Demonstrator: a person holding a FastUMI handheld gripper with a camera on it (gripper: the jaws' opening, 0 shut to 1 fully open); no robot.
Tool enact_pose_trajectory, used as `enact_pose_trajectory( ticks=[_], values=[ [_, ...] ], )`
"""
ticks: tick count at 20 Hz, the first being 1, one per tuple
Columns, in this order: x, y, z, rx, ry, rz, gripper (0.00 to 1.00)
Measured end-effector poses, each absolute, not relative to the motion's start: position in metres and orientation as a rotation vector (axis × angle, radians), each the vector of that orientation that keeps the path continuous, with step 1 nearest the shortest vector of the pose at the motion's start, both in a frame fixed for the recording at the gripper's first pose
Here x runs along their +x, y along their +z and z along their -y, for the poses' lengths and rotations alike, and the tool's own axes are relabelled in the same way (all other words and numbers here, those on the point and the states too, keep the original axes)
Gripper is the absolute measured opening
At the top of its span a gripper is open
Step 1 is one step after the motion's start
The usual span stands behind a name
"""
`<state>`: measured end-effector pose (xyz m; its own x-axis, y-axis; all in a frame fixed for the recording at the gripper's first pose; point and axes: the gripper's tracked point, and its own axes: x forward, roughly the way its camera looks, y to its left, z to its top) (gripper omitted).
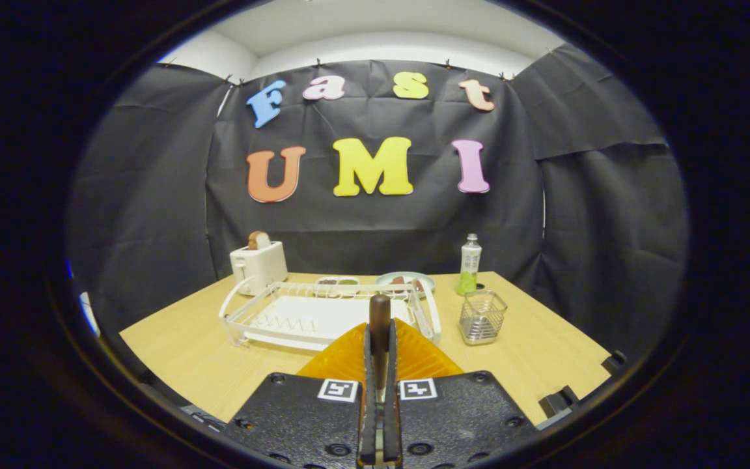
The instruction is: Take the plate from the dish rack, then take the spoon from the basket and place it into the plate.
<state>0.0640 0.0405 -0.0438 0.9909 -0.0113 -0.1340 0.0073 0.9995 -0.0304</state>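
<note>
My gripper is shut on the spoon, whose dark brown wooden handle stands upright above the fingertips. Right beneath and ahead of the fingers lies the orange ribbed plate on the wooden table, partly hidden by the gripper body. Beyond the plate stands the white wire dish rack, with nothing standing in it. The small wire basket sits to the right of the rack and holds nothing that I can see. The spoon's bowl is hidden between the fingers.
A white toaster with bread in it stands behind the rack's left end. Two small dishes of food lie behind the rack. A bottle with green liquid stands behind the basket. The table has bare wood on both sides.
</note>
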Motion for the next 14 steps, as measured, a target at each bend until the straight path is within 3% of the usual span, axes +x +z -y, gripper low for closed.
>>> enact_pose_trajectory(
  ticks=[14],
  values=[
    [0.081,-0.085,-0.039,-0.020,-0.031,-0.202,0.13]
  ],
)
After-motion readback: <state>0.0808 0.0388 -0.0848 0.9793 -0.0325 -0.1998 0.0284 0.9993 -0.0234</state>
